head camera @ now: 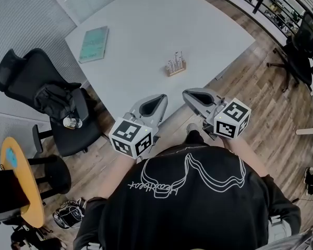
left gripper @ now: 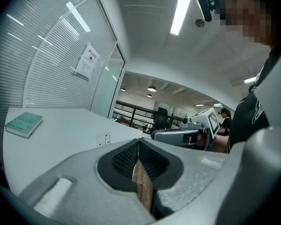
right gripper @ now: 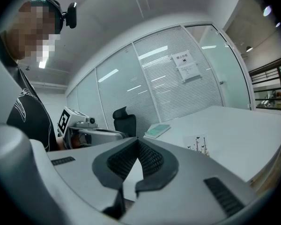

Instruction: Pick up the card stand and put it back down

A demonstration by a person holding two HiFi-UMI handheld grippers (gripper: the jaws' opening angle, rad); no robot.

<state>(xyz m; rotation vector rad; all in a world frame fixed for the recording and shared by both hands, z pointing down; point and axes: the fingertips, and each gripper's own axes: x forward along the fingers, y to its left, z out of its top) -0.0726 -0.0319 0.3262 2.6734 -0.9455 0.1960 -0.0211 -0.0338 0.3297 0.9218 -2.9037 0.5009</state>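
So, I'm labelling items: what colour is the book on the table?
Pale teal-green. The book shows best in the head view.

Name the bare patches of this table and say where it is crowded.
Bare: the wide stretch between the book and the card stand, and the far right part of the table beyond the stand. Tightest: the near edge, where the left gripper and right gripper hover, both shut.

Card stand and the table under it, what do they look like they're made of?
Card stand: the base looks like light wood, judging by its tan colour; the upright cards are too small to tell. Table: smooth matte white top, probably laminate.
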